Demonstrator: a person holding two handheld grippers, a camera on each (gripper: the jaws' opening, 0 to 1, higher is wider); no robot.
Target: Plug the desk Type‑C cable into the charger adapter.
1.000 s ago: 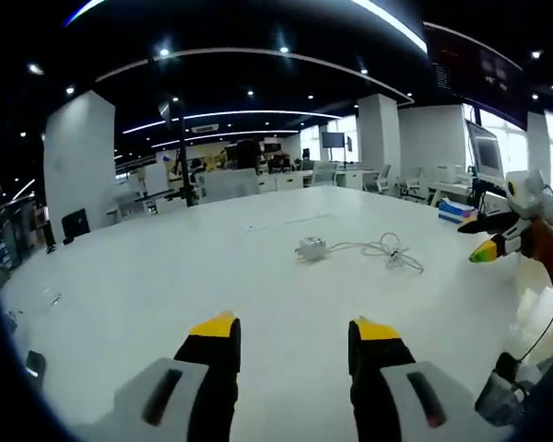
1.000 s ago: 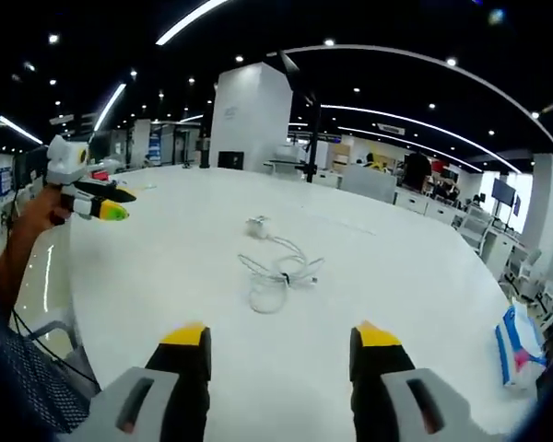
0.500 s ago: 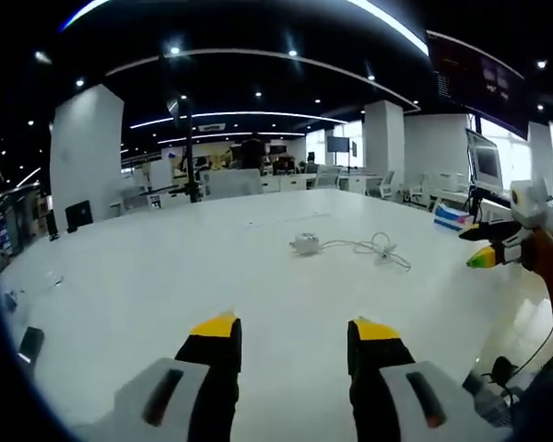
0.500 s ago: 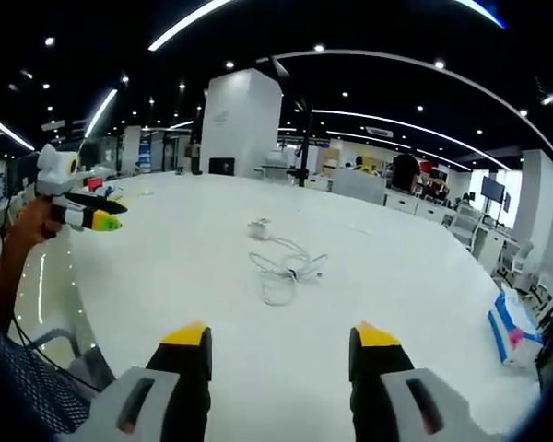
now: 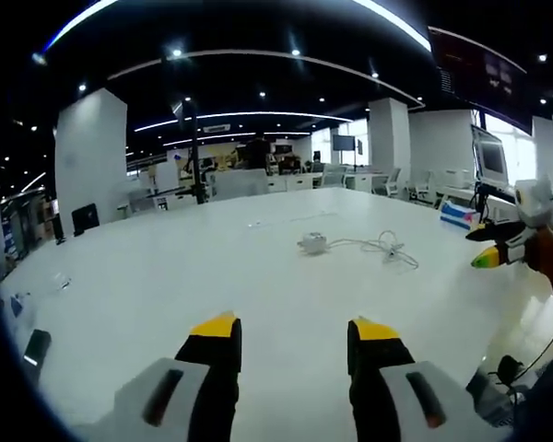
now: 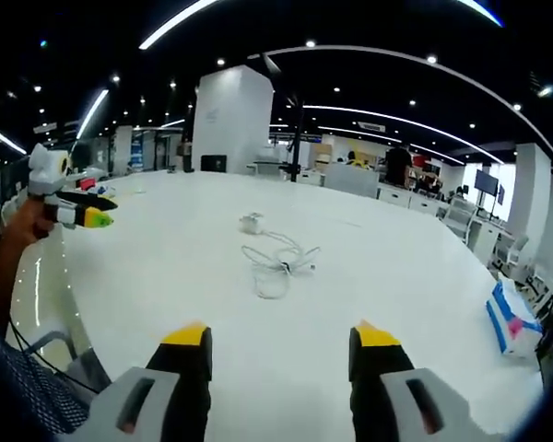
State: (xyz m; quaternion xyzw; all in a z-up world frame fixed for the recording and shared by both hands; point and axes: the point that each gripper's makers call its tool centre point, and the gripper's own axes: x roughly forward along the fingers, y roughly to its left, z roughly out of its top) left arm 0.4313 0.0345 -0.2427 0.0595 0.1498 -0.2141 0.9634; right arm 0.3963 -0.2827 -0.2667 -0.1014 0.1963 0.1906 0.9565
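Both tongs, left [image 5: 290, 333] and right [image 6: 278, 339], hover wide and empty, well short of the adapter [image 5: 311, 243] mid-desk [image 5: 166, 295]; its cable [image 5: 380, 247] lies coiled beside it, unplugged, awaiting pickup.

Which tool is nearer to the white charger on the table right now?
Hard to call; neither is clearly nearer. The left tool and right tool both hang open over the near table edge, well short of the charger, on opposite sides of it.
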